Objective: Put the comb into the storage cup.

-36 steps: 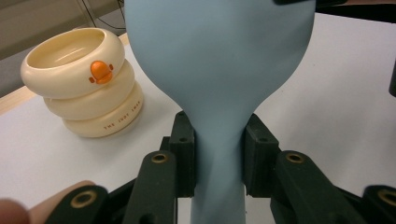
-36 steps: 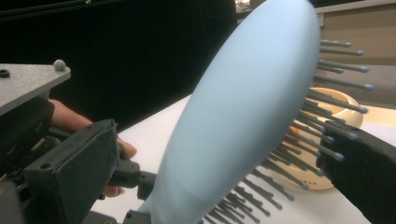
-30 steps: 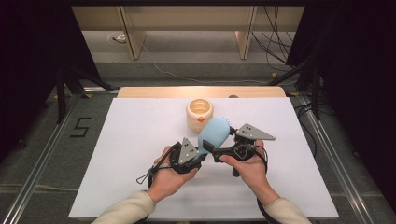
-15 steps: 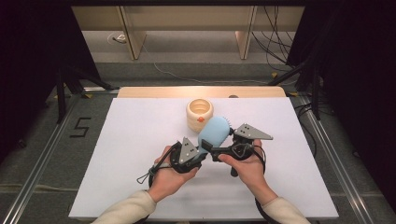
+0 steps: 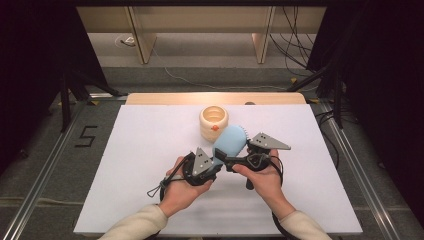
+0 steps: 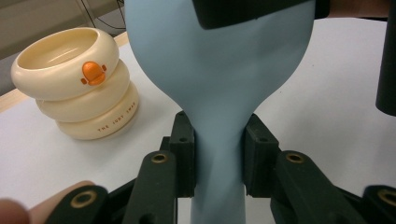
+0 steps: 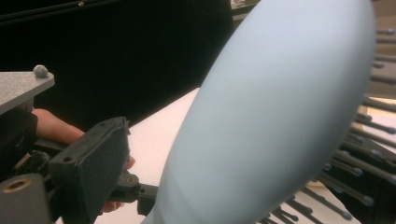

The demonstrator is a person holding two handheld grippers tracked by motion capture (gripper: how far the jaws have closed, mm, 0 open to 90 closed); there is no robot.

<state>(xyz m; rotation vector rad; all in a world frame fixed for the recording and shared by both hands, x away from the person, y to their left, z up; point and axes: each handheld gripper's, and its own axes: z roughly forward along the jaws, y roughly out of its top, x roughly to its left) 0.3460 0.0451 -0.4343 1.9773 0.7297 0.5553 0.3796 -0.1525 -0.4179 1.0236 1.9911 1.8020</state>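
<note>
A light blue hairbrush is held up over the white table top, just in front of the person. My left gripper is shut on its narrow handle, one pad pressing on each side. My right gripper comes in from the right, and its jaws have just been closing around the brush head. Its visible finger stands a little off the smooth back, and the dark bristles face the other side. The other jaw is hidden behind the head.
A cream pot shaped like stacked rings with a small orange duck bill stands just behind the brush near the table's far edge. White surface lies to the left, right and front of the hands. Dark stands and cables surround the table.
</note>
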